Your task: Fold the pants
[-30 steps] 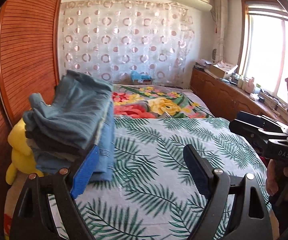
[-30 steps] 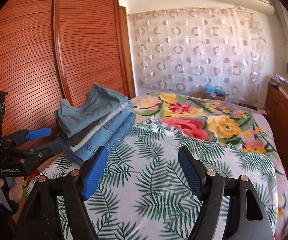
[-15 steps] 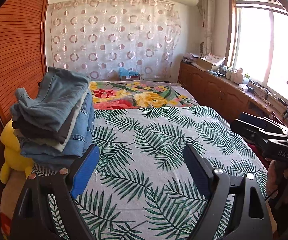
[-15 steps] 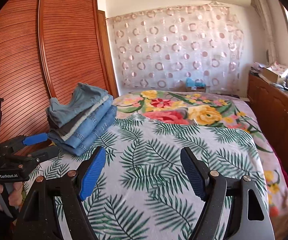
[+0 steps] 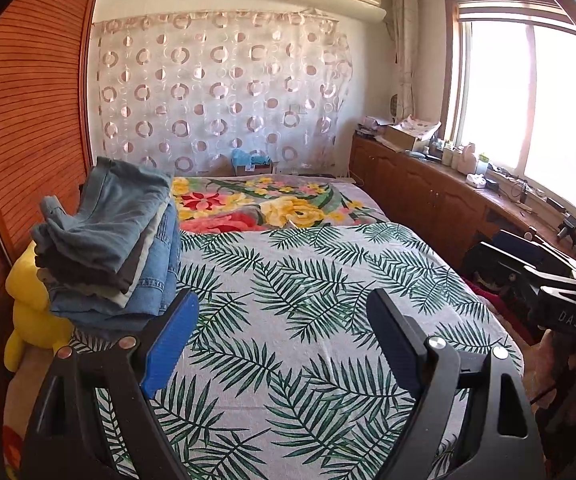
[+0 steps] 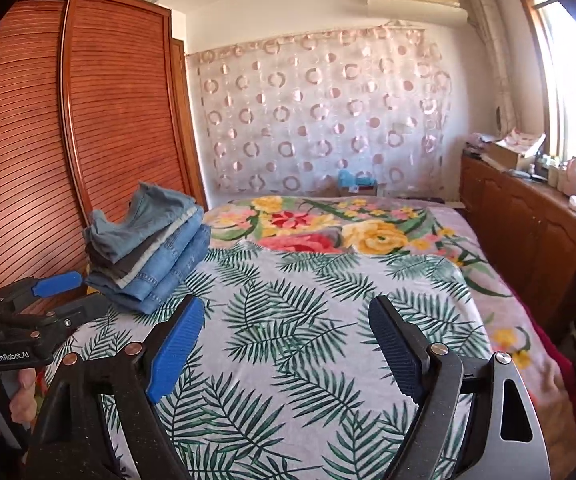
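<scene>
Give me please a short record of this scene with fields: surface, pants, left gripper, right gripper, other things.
surface: bed with palm-leaf cover
pants: folded stack at the bed's left edge, by the wardrobe
left gripper: open, nothing between its fingers, over the cover
right gripper: jaws opening, nothing between them
other things: yellow plush toy beside the stack; floral blanket further back

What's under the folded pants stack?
The pants stack rests on the leaf-print sheet at the bed's edge. A yellow plush toy shows below it; what lies directly underneath is covered.
</scene>
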A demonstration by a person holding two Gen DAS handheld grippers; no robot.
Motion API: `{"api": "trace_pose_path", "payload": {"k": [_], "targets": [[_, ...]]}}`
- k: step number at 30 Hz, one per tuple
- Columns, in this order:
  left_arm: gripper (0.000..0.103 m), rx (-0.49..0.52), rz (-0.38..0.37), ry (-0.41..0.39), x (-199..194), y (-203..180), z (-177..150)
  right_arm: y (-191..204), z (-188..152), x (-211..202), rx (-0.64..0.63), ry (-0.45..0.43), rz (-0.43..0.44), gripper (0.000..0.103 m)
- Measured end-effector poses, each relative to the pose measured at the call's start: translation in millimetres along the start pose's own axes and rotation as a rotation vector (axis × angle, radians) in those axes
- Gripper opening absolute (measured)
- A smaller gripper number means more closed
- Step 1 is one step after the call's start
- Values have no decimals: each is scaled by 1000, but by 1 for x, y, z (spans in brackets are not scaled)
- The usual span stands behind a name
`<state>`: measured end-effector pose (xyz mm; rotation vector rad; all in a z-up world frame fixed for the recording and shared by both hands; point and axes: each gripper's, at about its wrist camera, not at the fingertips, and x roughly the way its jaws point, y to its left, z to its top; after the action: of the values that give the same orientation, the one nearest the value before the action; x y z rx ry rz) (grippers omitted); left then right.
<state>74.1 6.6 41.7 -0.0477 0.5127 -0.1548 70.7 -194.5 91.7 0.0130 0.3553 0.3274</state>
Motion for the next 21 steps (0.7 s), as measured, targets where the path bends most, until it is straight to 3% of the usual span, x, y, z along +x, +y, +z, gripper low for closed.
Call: {"api": "trace_pose_path", "payload": {"k": [21], "targets": [[86, 20, 19, -91, -46, -11, 25, 12, -10, -44, 11, -102, -31, 86]]}}
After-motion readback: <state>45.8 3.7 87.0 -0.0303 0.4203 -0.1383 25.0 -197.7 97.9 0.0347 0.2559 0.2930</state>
